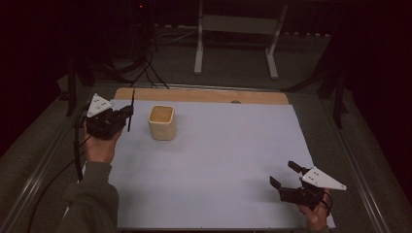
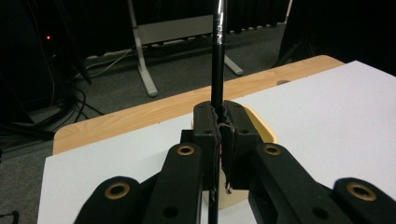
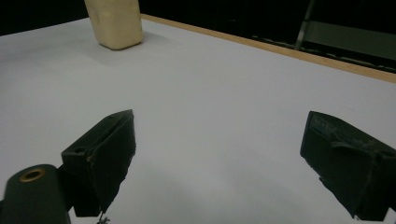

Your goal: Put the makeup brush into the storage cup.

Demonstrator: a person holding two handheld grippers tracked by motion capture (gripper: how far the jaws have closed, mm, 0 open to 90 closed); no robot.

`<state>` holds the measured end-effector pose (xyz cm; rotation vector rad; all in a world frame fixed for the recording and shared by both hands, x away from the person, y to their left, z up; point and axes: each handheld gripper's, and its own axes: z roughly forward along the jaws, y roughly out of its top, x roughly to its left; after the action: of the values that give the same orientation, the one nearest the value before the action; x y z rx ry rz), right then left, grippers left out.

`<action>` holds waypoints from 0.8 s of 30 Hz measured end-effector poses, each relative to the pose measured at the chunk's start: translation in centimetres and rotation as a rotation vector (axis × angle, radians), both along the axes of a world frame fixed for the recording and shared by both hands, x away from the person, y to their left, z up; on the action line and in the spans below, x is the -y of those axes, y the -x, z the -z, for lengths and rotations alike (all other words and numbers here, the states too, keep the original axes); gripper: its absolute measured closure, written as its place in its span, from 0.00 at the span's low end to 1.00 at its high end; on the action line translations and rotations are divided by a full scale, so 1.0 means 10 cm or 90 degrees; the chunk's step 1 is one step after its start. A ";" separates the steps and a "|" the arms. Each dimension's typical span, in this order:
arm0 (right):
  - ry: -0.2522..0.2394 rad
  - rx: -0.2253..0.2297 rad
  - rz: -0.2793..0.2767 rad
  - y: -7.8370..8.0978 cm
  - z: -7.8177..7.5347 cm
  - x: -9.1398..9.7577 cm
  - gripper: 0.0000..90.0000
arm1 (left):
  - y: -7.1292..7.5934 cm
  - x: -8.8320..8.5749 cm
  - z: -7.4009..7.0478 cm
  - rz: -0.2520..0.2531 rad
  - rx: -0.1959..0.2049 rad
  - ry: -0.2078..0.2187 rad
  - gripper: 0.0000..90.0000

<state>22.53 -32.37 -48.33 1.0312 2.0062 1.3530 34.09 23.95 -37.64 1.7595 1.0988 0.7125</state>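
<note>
A cream square cup [image 1: 162, 122] stands open-topped on the white sheet [image 1: 218, 160] at the back left. Just left of it, my left gripper [image 1: 127, 112] is shut on a thin black stick [image 1: 131, 109] that stands nearly upright. Seen from the left gripper view, the stick [image 2: 218, 51] rises from between the closed jaws [image 2: 222, 122], and the cup [image 2: 263, 129] sits right behind them. My right gripper [image 1: 283, 174] rests low at the front right with its jaws wide apart and nothing between them. From the right gripper view the cup [image 3: 115, 22] is far off at the upper left.
A wooden table edge [image 1: 204, 94] runs along the back of the sheet. Beyond it on the dark floor stand a white metal frame [image 1: 235, 29] and several cables [image 1: 145, 68]. Metal rails [image 1: 359, 174] border both sides of the table.
</note>
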 end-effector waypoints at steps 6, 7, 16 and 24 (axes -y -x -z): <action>0.000 0.000 0.001 0.00 0.00 0.00 0.11 | -0.01 0.02 0.01 0.000 0.004 0.000 0.96; 0.000 0.000 0.001 0.00 0.00 0.00 0.11 | -0.02 0.02 0.01 0.001 0.004 -0.001 0.96; 0.001 0.000 0.001 0.00 0.00 0.00 0.11 | -0.05 0.04 0.01 0.003 0.016 0.005 0.96; 0.002 0.000 0.001 0.00 0.00 0.00 0.11 | -0.09 0.07 0.04 0.003 0.017 0.010 0.96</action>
<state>22.50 -32.32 -48.32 1.0308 2.0069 1.3479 35.02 23.24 -38.00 1.7338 1.0792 0.7203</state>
